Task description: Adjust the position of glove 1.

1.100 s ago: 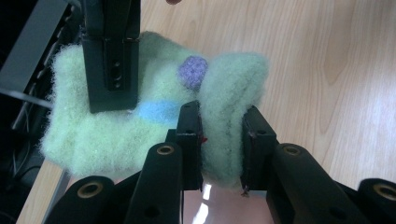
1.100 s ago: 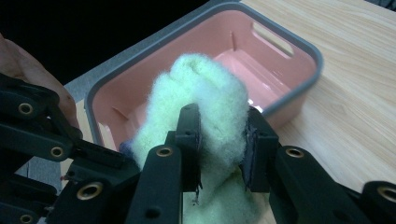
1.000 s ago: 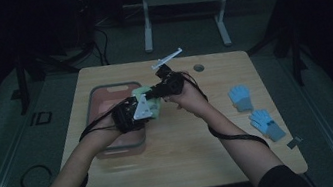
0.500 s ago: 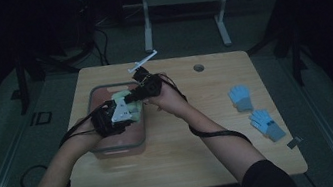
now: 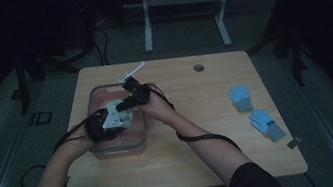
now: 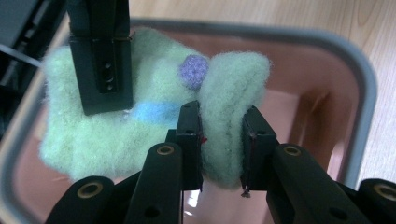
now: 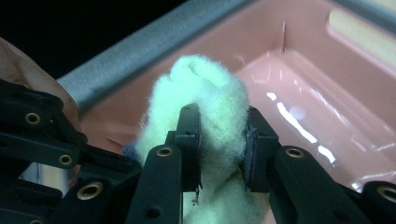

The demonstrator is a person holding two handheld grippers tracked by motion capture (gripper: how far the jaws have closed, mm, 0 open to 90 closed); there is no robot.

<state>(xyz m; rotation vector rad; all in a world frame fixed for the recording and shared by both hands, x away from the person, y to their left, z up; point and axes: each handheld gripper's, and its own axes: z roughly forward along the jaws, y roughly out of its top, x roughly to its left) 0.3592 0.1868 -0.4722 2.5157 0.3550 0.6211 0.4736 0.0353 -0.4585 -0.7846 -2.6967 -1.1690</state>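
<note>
1. I see the fuzzy green cloth [image 6: 154, 116] held above the pink bin [image 5: 119, 144], both grippers' fingers clenched on it: left gripper [image 6: 222, 140], right gripper [image 7: 219, 140].
2. Beyond the bin's far rim lies a thin white strip [image 5: 131, 71]; well to the bin's right on the surface [image 5: 203, 143], two blue gloves [image 5: 256, 112].
3. My grippers and hands hide most of the cloth from above.

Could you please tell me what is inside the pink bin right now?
The fuzzy green glove hangs over the pink bin, pinched by both hand-held grippers. Bare pink floor shows; beneath the glove is hidden.
</note>
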